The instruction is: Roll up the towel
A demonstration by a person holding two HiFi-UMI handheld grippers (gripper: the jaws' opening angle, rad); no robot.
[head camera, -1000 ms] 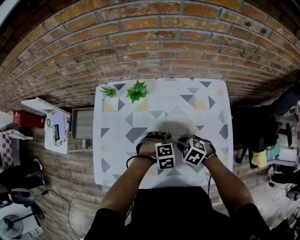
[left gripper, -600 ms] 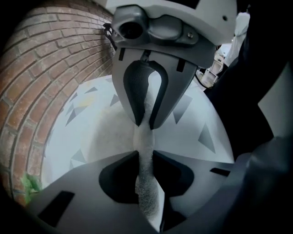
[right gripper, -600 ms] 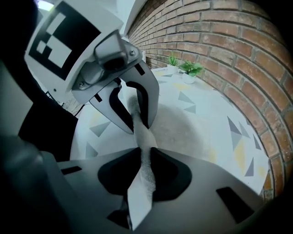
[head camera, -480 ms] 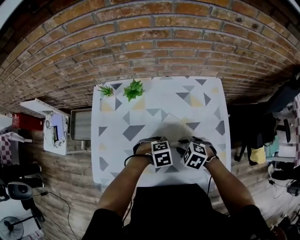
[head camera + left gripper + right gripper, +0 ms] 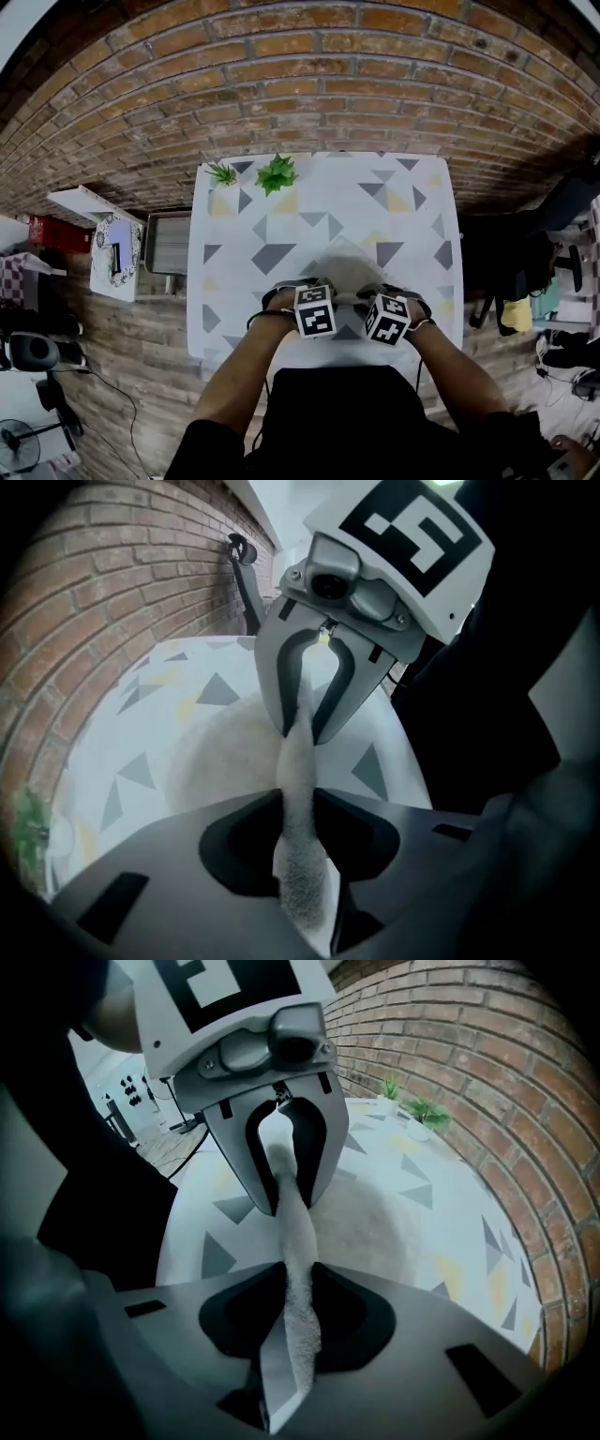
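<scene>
The towel [image 5: 345,270] is pinched at its near edge by the left claw [image 5: 298,803] and the right claw [image 5: 292,1288]. The jaws of both have just been opening slightly. It is held beside the front edge of the tabletop [image 5: 281,225], and bare surface is left beyond.

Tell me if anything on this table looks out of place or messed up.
Nothing stands out. The towel lies on the table near its front edge, with its near edge lifted for rolling. The two small plants stand upright at the far left corner. Nothing is spilled or tipped.
</scene>
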